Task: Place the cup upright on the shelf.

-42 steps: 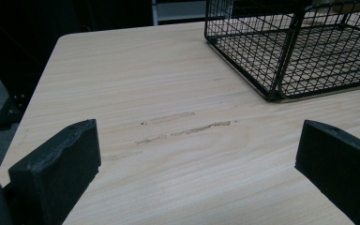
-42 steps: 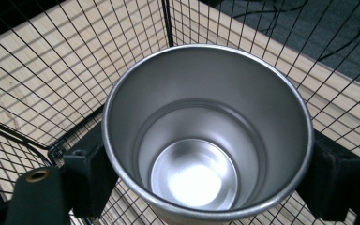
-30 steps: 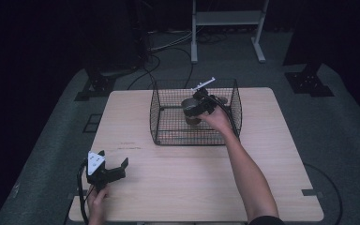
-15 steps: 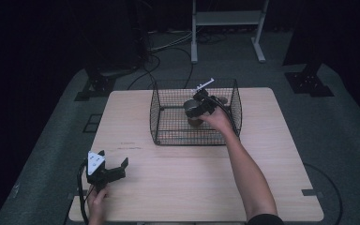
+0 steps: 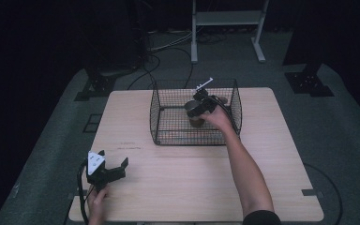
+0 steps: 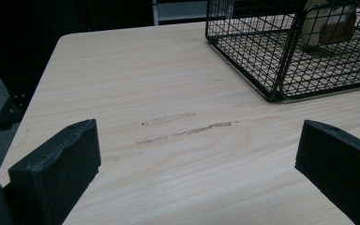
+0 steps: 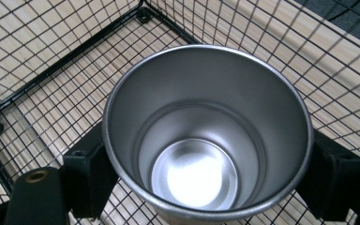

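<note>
A shiny metal cup (image 7: pixel 201 140) stands upright inside the black wire basket (image 7: pixel 51 70), its empty mouth facing the right gripper view. My right gripper (image 7: pixel 206 159) is shut on it, with one black jaw pressed to each side of the wall. In the high view the right gripper (image 5: pixel 201 105) and the cup (image 5: pixel 196 117) are in the right half of the basket (image 5: pixel 168 86). My left gripper (image 5: pixel 112 158) rests open near the table's front left corner, nothing between its jaws. In the left gripper view its jaws (image 6: pixel 197 150) stand wide over bare wood.
The wire basket (image 6: pixel 281 56) sits at the back middle of the light wooden table (image 5: pixel 281 154). A person's right forearm (image 5: pixel 243 164) reaches across the table's right half. Dark floor with cables and a white stand frame (image 5: pixel 225 18) lie beyond.
</note>
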Available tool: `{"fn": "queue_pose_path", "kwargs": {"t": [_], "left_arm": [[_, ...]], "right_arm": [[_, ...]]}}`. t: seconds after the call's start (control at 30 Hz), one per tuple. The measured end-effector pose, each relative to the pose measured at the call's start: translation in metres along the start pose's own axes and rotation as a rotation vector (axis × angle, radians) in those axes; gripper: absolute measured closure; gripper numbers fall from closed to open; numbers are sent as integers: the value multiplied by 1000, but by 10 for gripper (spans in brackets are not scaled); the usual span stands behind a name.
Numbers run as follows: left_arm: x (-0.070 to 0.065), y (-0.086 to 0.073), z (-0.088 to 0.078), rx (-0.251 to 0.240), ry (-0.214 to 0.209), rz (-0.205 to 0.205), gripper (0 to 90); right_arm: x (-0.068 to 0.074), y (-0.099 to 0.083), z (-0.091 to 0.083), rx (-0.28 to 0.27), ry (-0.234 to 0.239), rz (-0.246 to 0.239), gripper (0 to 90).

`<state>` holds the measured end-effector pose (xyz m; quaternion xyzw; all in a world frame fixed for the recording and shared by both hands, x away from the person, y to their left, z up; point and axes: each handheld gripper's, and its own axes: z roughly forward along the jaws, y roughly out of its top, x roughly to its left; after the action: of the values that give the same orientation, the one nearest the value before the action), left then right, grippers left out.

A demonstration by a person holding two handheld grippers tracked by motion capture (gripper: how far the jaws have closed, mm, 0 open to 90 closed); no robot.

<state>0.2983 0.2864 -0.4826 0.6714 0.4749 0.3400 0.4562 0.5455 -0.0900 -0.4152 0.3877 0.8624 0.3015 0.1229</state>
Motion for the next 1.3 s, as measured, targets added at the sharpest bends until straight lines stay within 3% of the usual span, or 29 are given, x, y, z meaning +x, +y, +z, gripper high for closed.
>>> {"fn": "queue_pose_path", "kwargs": {"t": [0.3,0.6,1.3], "left_arm": [[0,0,0,0,0,-2,0],[0,0,0,-2,0,-2,0],[0,0,0,-1,-1,-3,0]], "right_arm": [[9,6,4,18,2,-38,171],[11,5,3,39,-26,-69,145],[13,5,-3,44,-22,-61,118]]}}
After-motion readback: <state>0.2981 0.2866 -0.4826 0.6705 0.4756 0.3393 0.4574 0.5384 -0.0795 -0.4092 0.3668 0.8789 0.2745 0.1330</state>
